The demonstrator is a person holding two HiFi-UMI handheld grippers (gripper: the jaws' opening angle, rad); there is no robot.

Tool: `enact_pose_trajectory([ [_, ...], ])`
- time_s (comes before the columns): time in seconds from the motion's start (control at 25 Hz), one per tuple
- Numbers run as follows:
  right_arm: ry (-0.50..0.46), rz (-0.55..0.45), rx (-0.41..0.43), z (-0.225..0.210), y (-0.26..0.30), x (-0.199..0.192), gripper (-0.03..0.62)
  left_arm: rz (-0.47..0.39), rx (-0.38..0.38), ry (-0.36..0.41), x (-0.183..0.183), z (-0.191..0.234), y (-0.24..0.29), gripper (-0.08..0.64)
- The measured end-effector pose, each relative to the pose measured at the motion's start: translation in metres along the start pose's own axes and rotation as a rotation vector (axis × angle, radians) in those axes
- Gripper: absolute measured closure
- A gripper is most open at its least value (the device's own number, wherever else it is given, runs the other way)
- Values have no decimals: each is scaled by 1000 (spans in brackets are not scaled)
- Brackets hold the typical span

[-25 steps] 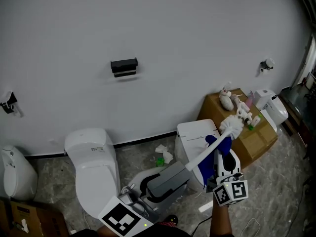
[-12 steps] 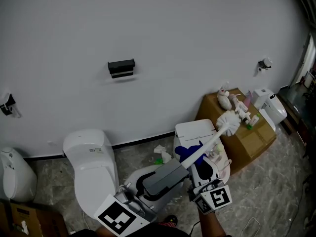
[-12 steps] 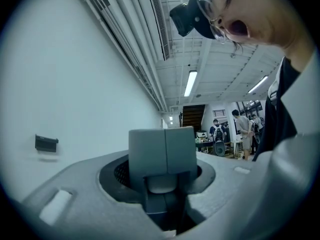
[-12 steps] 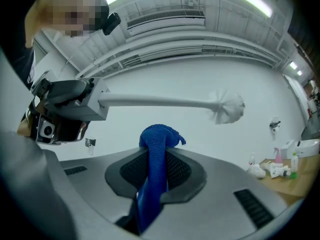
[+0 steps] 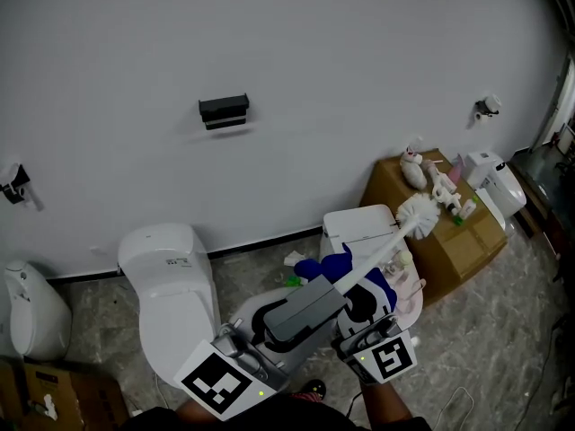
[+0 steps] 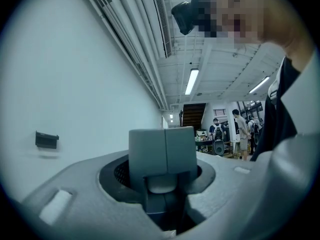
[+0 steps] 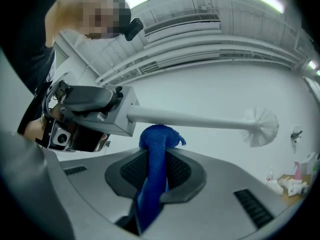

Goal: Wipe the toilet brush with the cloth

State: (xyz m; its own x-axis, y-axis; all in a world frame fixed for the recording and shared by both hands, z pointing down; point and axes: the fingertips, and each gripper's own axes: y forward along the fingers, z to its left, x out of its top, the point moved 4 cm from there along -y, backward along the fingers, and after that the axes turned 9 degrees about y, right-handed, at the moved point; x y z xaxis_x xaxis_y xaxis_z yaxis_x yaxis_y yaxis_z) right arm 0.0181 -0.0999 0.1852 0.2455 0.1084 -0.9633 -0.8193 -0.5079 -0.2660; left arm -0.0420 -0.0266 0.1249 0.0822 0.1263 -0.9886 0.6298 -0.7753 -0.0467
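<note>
The toilet brush has a grey block handle [image 5: 301,311], a white shaft [image 5: 377,257] and a white bristle head [image 5: 418,212]. It points up and to the right in the head view. My left gripper [image 5: 269,330] is shut on the handle block [image 6: 162,151], which fills the space between its jaws. My right gripper [image 5: 355,305] is shut on a blue cloth [image 5: 331,268]. In the right gripper view the cloth [image 7: 156,169] rises between the jaws and its top touches the underside of the shaft [image 7: 190,119] close to the handle. The bristle head [image 7: 262,126] is further right.
A white toilet [image 5: 171,285] stands at the left and another [image 5: 359,227] lies under the brush. A cardboard box [image 5: 467,250] with small items is at the right by the wall. A black holder [image 5: 224,110] hangs on the wall. Crumpled tissue [image 5: 292,259] lies on the floor.
My right gripper with the cloth has slid left and down along the shaft, from near the bristle head to beside the handle. The left gripper and brush have barely moved.
</note>
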Motion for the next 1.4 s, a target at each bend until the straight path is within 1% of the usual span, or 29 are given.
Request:
enact_pose_trajectory([
  [0.16,-36,-14,25,1,2,5,523,6,-4,1,-2,3,4,385],
  [0.32,-43,-30,39,2,3,5,523,7,-13,-1,-4,4,5,385],
  [0.56,-1,-77,54,2,5,6,523,0,-24,-24,-8,9,8,385],
  [0.92,73,-123,68,0,4,2,523,-5,-22,-9,-11,10,7,385],
  [1.4,95,-115,20,-12,1,3,523,9,-13,-3,-12,10,6,385],
])
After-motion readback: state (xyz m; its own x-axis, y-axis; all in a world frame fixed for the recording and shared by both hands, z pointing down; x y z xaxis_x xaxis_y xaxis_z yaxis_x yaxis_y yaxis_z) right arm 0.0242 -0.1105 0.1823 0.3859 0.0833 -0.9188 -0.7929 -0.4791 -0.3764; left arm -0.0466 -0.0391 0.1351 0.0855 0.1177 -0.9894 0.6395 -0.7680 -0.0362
